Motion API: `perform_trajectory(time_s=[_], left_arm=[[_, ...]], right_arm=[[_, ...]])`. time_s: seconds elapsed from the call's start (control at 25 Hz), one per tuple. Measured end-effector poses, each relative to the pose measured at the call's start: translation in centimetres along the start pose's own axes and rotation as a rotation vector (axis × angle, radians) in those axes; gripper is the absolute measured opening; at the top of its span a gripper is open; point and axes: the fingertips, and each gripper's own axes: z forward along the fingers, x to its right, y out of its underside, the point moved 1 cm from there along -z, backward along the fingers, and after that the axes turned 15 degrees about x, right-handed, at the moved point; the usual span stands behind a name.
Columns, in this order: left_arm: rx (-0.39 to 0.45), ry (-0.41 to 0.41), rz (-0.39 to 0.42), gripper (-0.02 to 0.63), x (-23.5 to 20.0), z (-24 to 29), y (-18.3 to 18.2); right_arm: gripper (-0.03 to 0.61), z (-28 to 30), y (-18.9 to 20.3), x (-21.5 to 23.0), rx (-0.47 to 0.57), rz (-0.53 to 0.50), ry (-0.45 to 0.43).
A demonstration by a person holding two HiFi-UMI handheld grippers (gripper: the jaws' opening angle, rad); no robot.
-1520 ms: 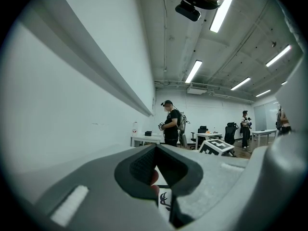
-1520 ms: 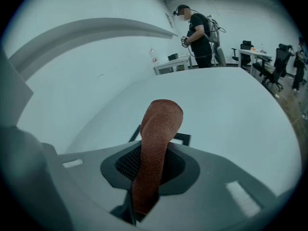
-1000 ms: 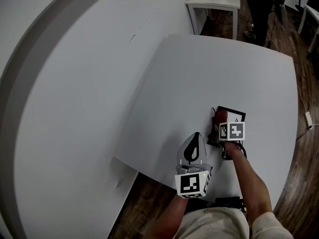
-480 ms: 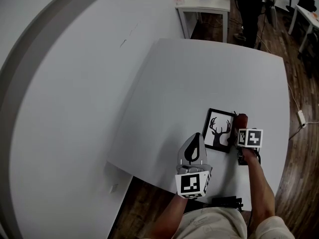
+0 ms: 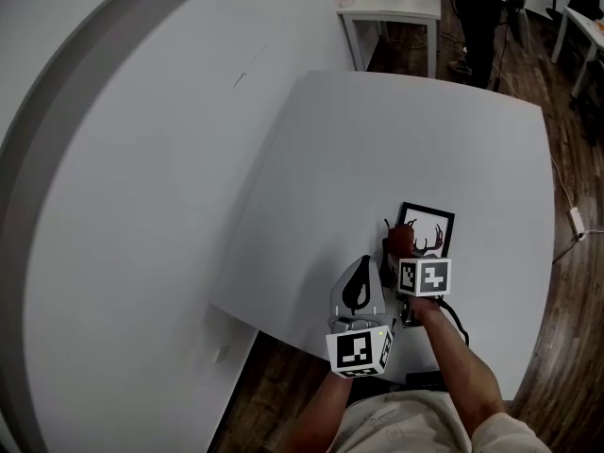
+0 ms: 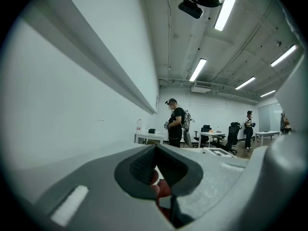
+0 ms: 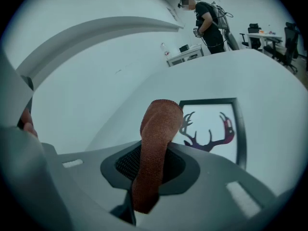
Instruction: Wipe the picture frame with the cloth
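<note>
The picture frame [image 5: 429, 226] is black-edged with a dark antler print and lies flat near the white table's front edge. The frame [image 7: 214, 129] also shows in the right gripper view, just ahead of the jaws. My right gripper [image 5: 404, 253] is shut on a rust-brown cloth [image 5: 402, 238], which rests at the frame's left part. That cloth [image 7: 156, 143] stands up folded between the jaws. My left gripper [image 5: 365, 262] sits shut just left of the frame, low over the table, with nothing seen held. Its jaws meet in the left gripper view [image 6: 156, 150].
The white table [image 5: 359, 149] ends close to my body, with wood floor [image 5: 274, 385] beyond its edge. A pale wall [image 5: 113, 187] runs along the left. At the back stands a small white table [image 5: 396, 6] with a person [image 5: 477, 17] beside it. A cable [image 5: 578, 220] lies on the floor at right.
The right gripper swept with the cloth from the frame's left side to its right side and has come back to the left part. The left gripper has stayed put.
</note>
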Motion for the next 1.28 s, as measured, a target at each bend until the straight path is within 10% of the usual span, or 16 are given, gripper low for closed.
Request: perform_trajectory(time_s=[1.28], left_arm=[[-0.04, 0.004, -0.008, 0.002, 0.2, 0.4, 2.6]], right_arm=[[0.11, -7.7, 1.5, 12.7, 0.013, 0.019, 0.282]])
